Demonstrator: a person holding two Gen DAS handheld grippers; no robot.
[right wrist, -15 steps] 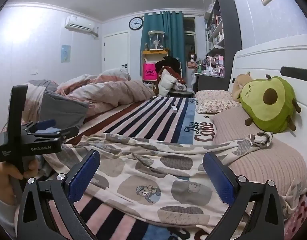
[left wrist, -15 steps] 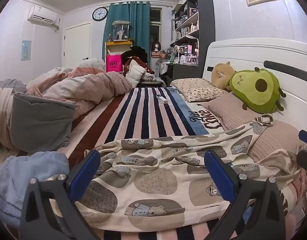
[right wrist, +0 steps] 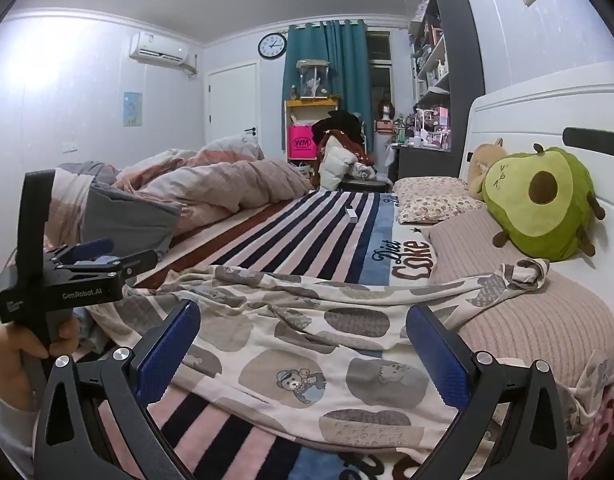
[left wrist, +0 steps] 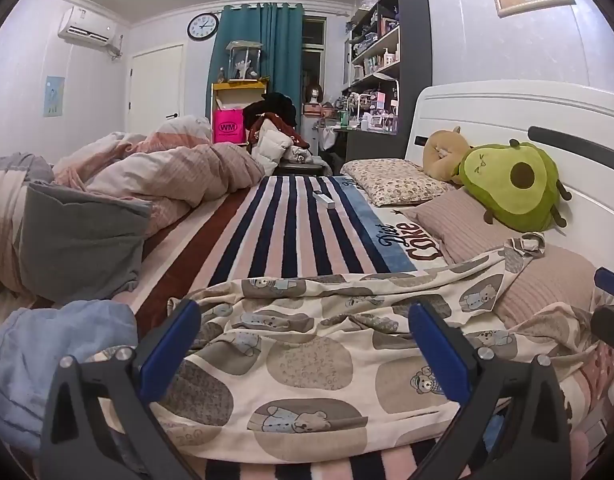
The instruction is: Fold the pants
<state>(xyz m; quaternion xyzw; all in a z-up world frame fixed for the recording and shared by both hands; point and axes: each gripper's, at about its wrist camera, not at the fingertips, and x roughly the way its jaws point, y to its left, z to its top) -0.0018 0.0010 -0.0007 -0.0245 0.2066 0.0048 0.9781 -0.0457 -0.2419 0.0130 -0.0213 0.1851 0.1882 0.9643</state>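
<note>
A wide bed is filling most of this bedroom, covered by a striped blanket (left wrist: 291, 236) in navy, pink and white with a brown band along one side and lettering near the pillows. A rumpled pink-and-grey duvet (left wrist: 155, 176) is lying heaped on the far left side, and a light blue garment (left wrist: 47, 356) is sitting bunched at the near left. Against the white headboard (left wrist: 507, 112) an avocado plush (left wrist: 511, 184) is leaning over a ribbed pink pillow (left wrist: 459, 220), with a floral pillow (left wrist: 391, 182) further along. Teal curtains (left wrist: 263, 48), a wall clock (left wrist: 202, 26), an air conditioner (left wrist: 89, 26) and crowded dark shelves (left wrist: 391, 52) are standing at the far end.

The pants (left wrist: 307, 364) are lying spread across the near part of the bed, cream fabric printed with grey ovals and little bears, creased and unfolded, one leg trailing up onto the ribbed pillow with its cuff twisted.

The left gripper (left wrist: 303, 354) is hovering just above the pants with its blue-padded jaws spread wide, nothing between them. The right gripper (right wrist: 303, 354) is doing the same a little to the side, jaws fully apart over the cloth and gripping nothing. From the right view, a hand (right wrist: 23, 356) is holding the left tool's handle at the bed's left edge.
</note>
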